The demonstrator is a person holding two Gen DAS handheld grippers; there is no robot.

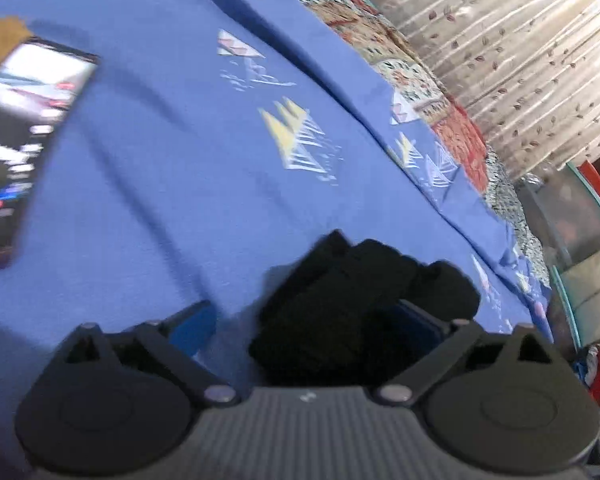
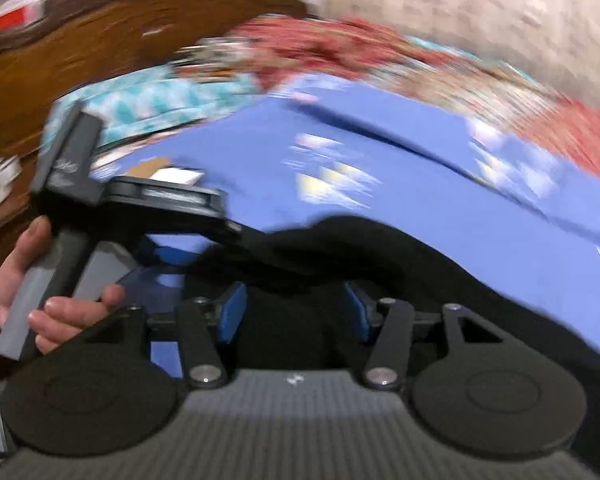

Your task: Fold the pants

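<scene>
The black pants lie bunched between the jaws of my left gripper above a blue bedsheet. The jaws stand wide apart, with the cloth against the right blue pad. In the right wrist view the pants stretch as a black band from the left gripper's device across to the right edge. My right gripper has black cloth between its blue pads, which stand apart around it. Both views are blurred.
A phone with a lit screen lies on the sheet at the left. A patterned quilt and a curtain border the far side. A wooden headboard stands behind the bed. A person's hand holds the left device.
</scene>
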